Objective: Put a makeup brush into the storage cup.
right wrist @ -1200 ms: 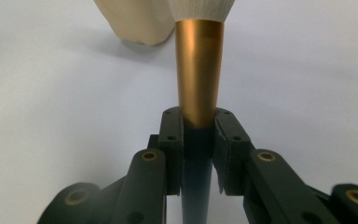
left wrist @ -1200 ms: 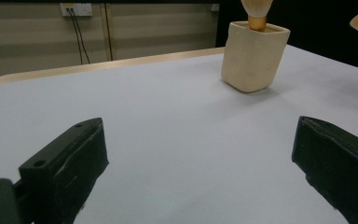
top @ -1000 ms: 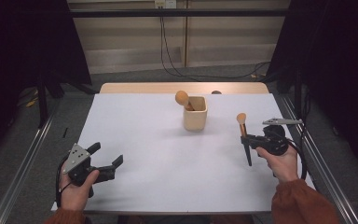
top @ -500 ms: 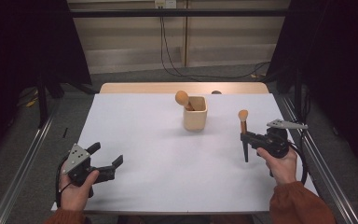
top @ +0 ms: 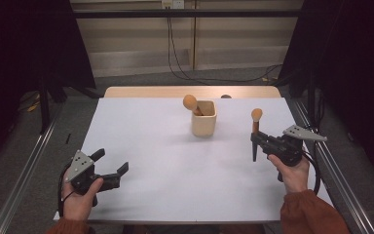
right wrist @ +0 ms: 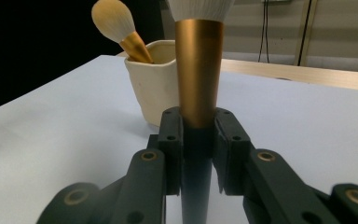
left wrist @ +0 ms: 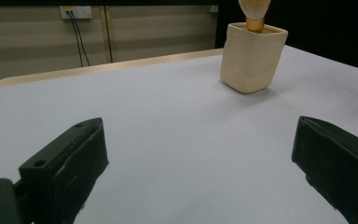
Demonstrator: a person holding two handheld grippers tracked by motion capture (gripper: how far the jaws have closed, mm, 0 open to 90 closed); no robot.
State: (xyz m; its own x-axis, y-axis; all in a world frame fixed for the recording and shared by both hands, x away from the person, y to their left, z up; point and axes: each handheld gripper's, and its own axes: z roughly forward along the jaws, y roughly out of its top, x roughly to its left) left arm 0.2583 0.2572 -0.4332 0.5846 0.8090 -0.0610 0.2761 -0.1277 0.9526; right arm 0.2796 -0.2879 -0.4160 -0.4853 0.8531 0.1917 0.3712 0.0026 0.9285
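Brush [top: 255, 127] now tipped upright vs 1 s ago. My R gripper [top: 256, 141] clamped on its handle, R of cup [top: 204, 118]. L gripper [top: 111, 166] wide open, empty. Light, stiff, slick handle; hold below ferrule.

left hand [top: 80, 195]: we hold the left tongs [top: 111, 168] low, jaws wide apart, nothing between | right hand [top: 288, 170]: we hold the right tongs [top: 254, 140] level, jaws clamped on an upright makeup brush [top: 255, 127]
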